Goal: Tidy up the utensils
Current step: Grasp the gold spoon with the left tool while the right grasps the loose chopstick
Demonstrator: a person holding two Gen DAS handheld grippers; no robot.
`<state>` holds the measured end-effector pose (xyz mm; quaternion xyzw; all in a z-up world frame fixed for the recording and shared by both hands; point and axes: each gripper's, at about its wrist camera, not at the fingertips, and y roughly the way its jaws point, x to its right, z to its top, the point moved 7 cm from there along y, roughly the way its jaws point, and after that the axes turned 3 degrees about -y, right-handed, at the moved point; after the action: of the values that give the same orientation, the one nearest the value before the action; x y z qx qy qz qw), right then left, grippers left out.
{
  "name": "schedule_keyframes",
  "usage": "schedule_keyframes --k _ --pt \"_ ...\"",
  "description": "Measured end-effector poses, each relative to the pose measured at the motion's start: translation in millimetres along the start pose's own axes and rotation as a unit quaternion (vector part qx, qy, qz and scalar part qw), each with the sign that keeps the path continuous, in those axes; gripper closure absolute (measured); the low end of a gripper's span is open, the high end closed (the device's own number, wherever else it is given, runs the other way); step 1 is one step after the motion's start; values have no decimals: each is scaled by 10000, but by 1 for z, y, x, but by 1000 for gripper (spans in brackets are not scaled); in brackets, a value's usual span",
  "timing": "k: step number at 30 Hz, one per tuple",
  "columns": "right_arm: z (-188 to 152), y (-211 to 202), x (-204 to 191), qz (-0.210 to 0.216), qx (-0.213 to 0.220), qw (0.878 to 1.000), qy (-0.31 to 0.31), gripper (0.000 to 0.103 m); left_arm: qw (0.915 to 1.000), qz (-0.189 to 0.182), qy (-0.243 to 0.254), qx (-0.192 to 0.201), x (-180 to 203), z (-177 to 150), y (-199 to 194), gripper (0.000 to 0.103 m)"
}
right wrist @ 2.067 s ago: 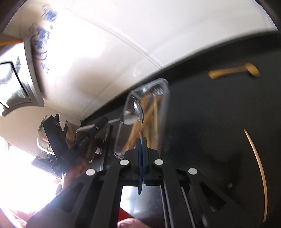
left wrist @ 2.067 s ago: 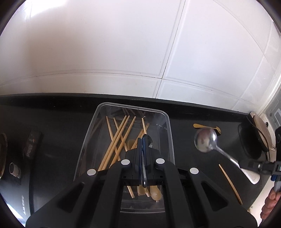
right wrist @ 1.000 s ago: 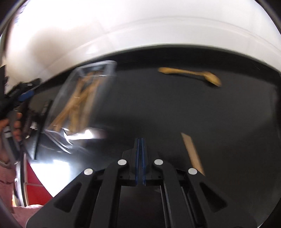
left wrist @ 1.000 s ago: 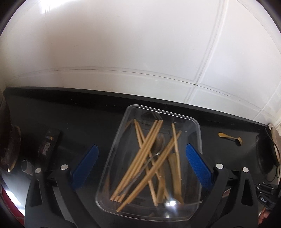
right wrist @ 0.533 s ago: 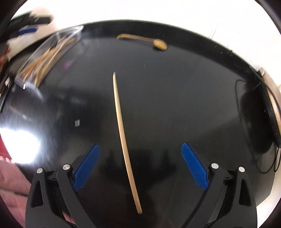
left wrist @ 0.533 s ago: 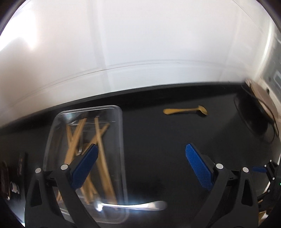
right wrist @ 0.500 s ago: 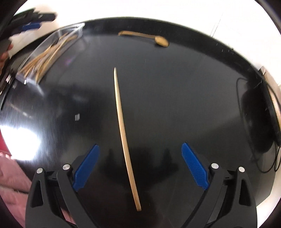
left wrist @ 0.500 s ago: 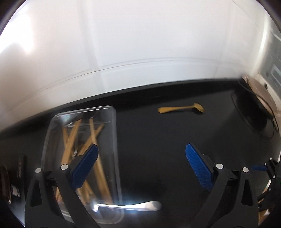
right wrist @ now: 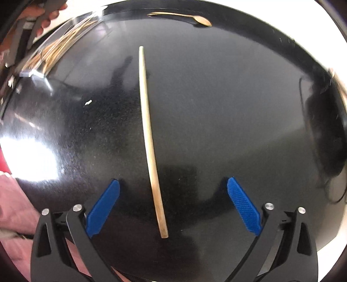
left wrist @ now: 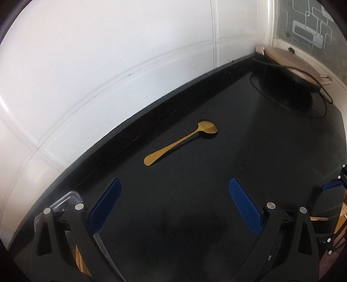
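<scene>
Our left claw (left wrist: 174, 205) hangs over the black table (left wrist: 249, 164) with its blue pads spread wide and nothing between them. From the left wrist view we see a gold spoon (left wrist: 181, 142) lying ahead of the claw, near the white tiled wall (left wrist: 108, 54), bowl toward the right and handle toward the lower left, well clear of both pads. At the lower left, partly hidden behind the claw's left finger, sits the corner of a clear plastic container (left wrist: 65, 200) with wooden sticks in it. A round black appliance with a copper-coloured lid (left wrist: 288, 65) stands in the far right corner.

From the right wrist view, our right claw (right wrist: 172, 206) points steeply down at the table (right wrist: 238, 97), its jaws opening to their widest. A single wooden chopstick (right wrist: 149, 141) lies flat on the table, its near end between the pads but touching neither. The spoon (right wrist: 184, 17) lies at the far edge, and the container (right wrist: 58, 47) of chopsticks is at the upper left, beside a hand (right wrist: 46, 15) holding the other tool.
</scene>
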<state>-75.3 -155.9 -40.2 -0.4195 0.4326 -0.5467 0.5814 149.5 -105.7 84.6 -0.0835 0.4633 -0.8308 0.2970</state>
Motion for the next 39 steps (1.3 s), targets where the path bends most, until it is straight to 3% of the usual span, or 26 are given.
schedule_keyframes --k 4,11,16,19,24,27,29,30,31,32,33,34,39 --pt "0 2 -1 4 5 10000 -7 5 9995 -4 283 -151 1 14 30 6" --pt "8 2 1 6 -112 9999 -9 5 9933 -467 941 -482 13 32 78 7" --pt "7 2 -1 -1 -92 10000 27 5 9824 -804 1479 -812 16 35 106 21" --pt "10 3 -2 -2 -116 9999 25 5 9769 -853 1717 -938 16 33 120 22" --pt "17 5 -5 -6 -194 9998 11 5 9777 -1048 1626 -812 14 39 125 22" --pt "21 6 -9 1 -273 9996 -18 5 9801 -1197 1278 -935 5 38 128 22" --pt "24 7 -9 6 -388 9992 -42 5 9845 -1159 850 -1004 -6 41 130 31" --pt "25 8 -10 10 -442 9990 -39 5 9866 -1097 736 -958 -10 43 129 49" --pt "26 7 -11 25 -460 9989 -61 8 9893 -1028 582 -859 -15 46 127 87" --pt "29 4 -13 42 -415 9990 -156 21 9893 -1036 433 -926 -17 45 127 96" --pt "35 -3 -14 32 -251 9995 -173 37 9903 -993 247 -940 -20 45 126 98" --pt "41 -6 -10 28 -205 9997 -120 96 9902 -1011 -15 -963 -23 45 125 99" --pt "50 -4 3 164 -291 9991 250 96 9857 -1106 -744 -1030 -29 34 107 99"
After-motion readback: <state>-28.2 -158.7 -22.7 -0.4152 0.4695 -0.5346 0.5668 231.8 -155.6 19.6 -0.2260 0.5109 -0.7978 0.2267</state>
